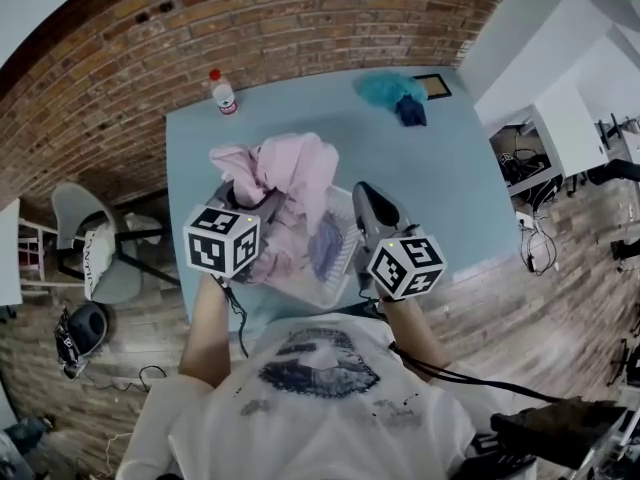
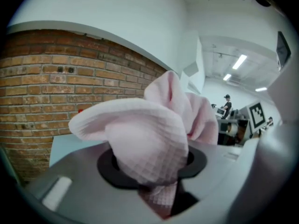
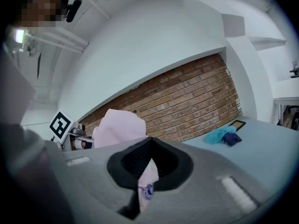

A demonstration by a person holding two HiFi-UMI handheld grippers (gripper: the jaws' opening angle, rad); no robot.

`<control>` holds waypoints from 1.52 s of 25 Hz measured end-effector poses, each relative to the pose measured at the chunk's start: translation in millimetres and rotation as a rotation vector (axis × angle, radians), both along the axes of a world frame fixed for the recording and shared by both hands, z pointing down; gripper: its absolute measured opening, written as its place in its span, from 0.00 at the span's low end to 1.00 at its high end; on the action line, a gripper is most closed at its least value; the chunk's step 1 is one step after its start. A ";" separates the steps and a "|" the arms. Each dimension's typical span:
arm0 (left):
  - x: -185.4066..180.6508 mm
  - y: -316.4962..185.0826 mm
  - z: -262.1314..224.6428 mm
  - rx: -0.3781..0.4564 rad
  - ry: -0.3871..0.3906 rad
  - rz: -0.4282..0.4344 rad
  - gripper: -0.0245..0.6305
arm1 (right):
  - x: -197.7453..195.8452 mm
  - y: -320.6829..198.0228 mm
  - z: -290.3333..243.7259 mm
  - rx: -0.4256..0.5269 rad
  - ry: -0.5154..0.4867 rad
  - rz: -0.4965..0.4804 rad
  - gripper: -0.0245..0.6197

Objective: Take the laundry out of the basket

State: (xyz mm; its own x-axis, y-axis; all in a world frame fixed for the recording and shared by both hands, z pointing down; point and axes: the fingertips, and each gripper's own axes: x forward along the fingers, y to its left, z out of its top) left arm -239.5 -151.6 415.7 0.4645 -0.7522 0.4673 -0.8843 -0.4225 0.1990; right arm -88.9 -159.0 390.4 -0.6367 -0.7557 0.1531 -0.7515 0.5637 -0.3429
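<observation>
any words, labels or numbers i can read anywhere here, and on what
No text reads clearly.
Bottle label: too small to read.
Shirt print: dark graphic, no letters readable.
Bag on the chair: dark print, too small.
Left cube and right cube: black-and-white square patterns only, no words.

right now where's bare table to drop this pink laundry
Bare: the table's far middle, between the bottle and the teal cloth, and its right side, from the basket out to the edge. Crowded: the near edge, where the basket, the pink garment and a pale printed cloth bunch up.
</observation>
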 end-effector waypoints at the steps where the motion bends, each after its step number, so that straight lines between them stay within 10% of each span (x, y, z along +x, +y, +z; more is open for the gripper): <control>1: 3.5 0.1 -4.0 0.006 -0.006 -0.004 0.31 | 5.1 0.3 -1.4 0.003 -0.001 -0.003 0.04; 20: 193.6 -20.4 -70.8 0.135 -0.040 0.017 0.31 | 204.5 -12.3 -19.4 0.052 -0.031 0.024 0.04; 38: 359.7 -62.2 -5.1 0.063 -0.160 0.129 0.30 | 376.4 -17.2 6.2 0.002 -0.004 0.196 0.04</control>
